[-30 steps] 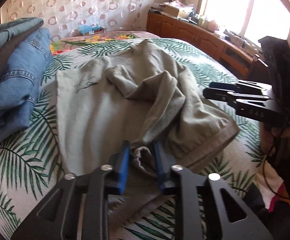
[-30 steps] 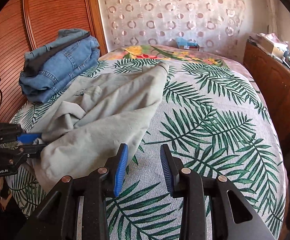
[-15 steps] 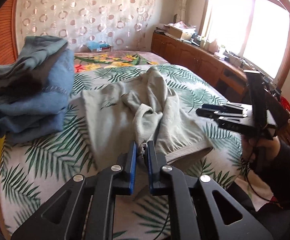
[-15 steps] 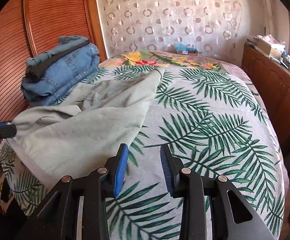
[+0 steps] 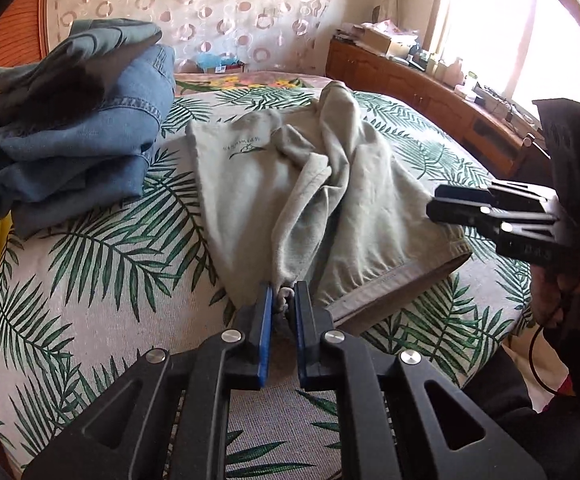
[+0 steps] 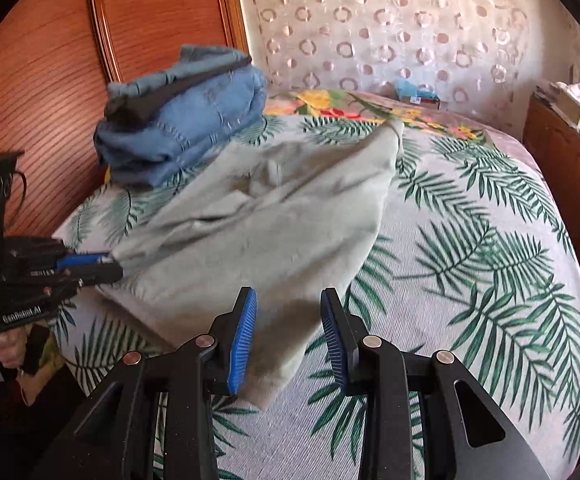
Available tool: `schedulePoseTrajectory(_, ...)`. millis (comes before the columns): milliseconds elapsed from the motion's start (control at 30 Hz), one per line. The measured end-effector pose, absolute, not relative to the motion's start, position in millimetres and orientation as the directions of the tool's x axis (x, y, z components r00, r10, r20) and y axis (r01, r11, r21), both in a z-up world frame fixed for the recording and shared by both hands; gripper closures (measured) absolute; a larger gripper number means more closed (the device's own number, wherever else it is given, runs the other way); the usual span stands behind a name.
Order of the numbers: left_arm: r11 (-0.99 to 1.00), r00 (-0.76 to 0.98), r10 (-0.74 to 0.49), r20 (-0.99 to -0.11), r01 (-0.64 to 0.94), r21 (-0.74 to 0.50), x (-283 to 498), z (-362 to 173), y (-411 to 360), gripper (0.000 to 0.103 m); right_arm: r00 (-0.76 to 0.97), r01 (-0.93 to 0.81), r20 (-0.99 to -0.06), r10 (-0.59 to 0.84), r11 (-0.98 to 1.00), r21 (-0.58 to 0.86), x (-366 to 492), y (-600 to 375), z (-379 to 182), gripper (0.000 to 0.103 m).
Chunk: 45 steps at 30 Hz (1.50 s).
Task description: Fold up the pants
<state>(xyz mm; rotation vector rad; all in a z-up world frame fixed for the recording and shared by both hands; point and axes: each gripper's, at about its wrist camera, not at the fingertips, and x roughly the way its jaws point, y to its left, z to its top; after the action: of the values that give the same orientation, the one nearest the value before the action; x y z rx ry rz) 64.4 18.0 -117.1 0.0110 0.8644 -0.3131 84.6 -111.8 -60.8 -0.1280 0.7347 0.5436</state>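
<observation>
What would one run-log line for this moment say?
left gripper: shut on grey pants drawstring end | right gripper: open, over pants edge | folded jeans: stacked aside | stage: spreading, unfolded

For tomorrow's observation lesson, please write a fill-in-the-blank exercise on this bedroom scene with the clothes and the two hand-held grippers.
1. The left hand-held gripper is shut on a bunched edge of the pale grey-green cotton pants, while the right hand-held gripper is ____.
2. The stack of folded blue denim jeans rests on the ____.
3. The bedspread is printed with green ____ leaves.
4. The pants lie crumpled, not yet ____.

Missing words: open; bed; palm; folded
</observation>
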Motion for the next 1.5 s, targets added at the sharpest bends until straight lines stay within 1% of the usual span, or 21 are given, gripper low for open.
schedulePoseTrajectory(100, 0.954, 0.605, -0.270, -0.749, 0.273, -0.123, 64, -116, 18, 0.092, 0.600, -0.503, -0.688, 0.407, 0.861, 0.071, 87, -111, -67, 0.068)
schedulePoseTrajectory(233, 0.952, 0.604, -0.283, -0.745, 0.271, -0.142, 63, -109, 21, 0.087, 0.595, -0.498, -0.704, 0.387, 0.866, 0.055, 88, -107, -73, 0.068)
schedulePoseTrajectory(333, 0.951, 0.629, -0.291, -0.721, 0.275, -0.144, 61, -94, 22, 0.080, 0.598, -0.496, -0.701, 0.390, 0.866, 0.059, 89, -109, -70, 0.068)
schedulePoseTrajectory(433, 0.950, 0.652, -0.290, -0.700, 0.282, -0.131, 61, -81, 20, 0.063, 0.609, -0.492, -0.692, 0.388, 0.869, 0.055, 89, -105, -66, 0.068)
schedulePoseTrajectory(467, 0.950, 0.661, -0.290, -0.693, 0.284, -0.127, 62, -77, 19, 0.055, 0.612, -0.490, -0.689, 0.389, 0.870, 0.055, 89, -105, -64, 0.068)
schedulePoseTrajectory(633, 0.958, 0.679, -0.265, -0.684, 0.269, -0.104, 76, -69, 17, 0.052, 0.628, -0.482, -0.675, 0.387, 0.875, 0.053, 93, -105, -60, 0.068)
schedulePoseTrajectory(667, 0.958, 0.682, -0.263, -0.682, 0.267, -0.103, 80, -68, 17, 0.048, 0.632, -0.481, -0.672, 0.387, 0.875, 0.052, 93, -106, -59, 0.068)
schedulePoseTrajectory(700, 0.958, 0.684, -0.264, -0.679, 0.266, -0.105, 83, -67, 16, 0.039, 0.635, -0.479, -0.669, 0.386, 0.876, 0.051, 94, -105, -59, 0.068)
schedulePoseTrajectory(733, 0.957, 0.688, -0.269, -0.674, 0.267, -0.109, 85, -66, 16, 0.034, 0.639, -0.478, -0.666, 0.385, 0.877, 0.049, 94, -105, -59, 0.068)
schedulePoseTrajectory(767, 0.956, 0.691, -0.275, -0.668, 0.270, -0.115, 87, -65, 16, 0.026, 0.642, -0.476, -0.664, 0.383, 0.878, 0.046, 95, -105, -60, 0.068)
schedulePoseTrajectory(800, 0.954, 0.693, -0.283, -0.663, 0.275, -0.121, 90, -63, 15, 0.024, 0.644, -0.474, -0.663, 0.381, 0.879, 0.044, 96, -105, -60, 0.068)
schedulePoseTrajectory(1000, 0.959, 0.706, -0.253, -0.661, 0.272, -0.077, 110, -62, 6, 0.024, 0.655, -0.461, -0.659, 0.370, 0.887, 0.040, 104, -110, -62, 0.068)
schedulePoseTrajectory(1233, 0.953, 0.694, -0.277, -0.665, 0.289, -0.095, 134, -62, -2, 0.024, 0.661, -0.447, -0.654, 0.368, 0.893, 0.051, 106, -117, -65, 0.068)
schedulePoseTrajectory(1300, 0.949, 0.684, -0.284, -0.672, 0.299, -0.098, 140, -65, -7, 0.028, 0.665, -0.443, -0.650, 0.368, 0.895, 0.053, 107, -119, -65, 0.068)
schedulePoseTrajectory(1367, 0.945, 0.671, -0.292, -0.682, 0.313, -0.096, 147, -68, -13, 0.029, 0.667, -0.439, -0.647, 0.370, 0.897, 0.060, 108, -120, -65, 0.068)
schedulePoseTrajectory(1433, 0.941, 0.655, -0.295, -0.696, 0.325, -0.093, 156, -72, -18, 0.035, 0.667, -0.435, -0.646, 0.371, 0.898, 0.067, 109, -123, -65, 0.068)
schedulePoseTrajectory(1500, 0.937, 0.630, -0.300, -0.716, 0.337, -0.097, 168, -78, -24, 0.044, 0.669, -0.437, -0.640, 0.377, 0.897, 0.071, 109, -122, -64, 0.068)
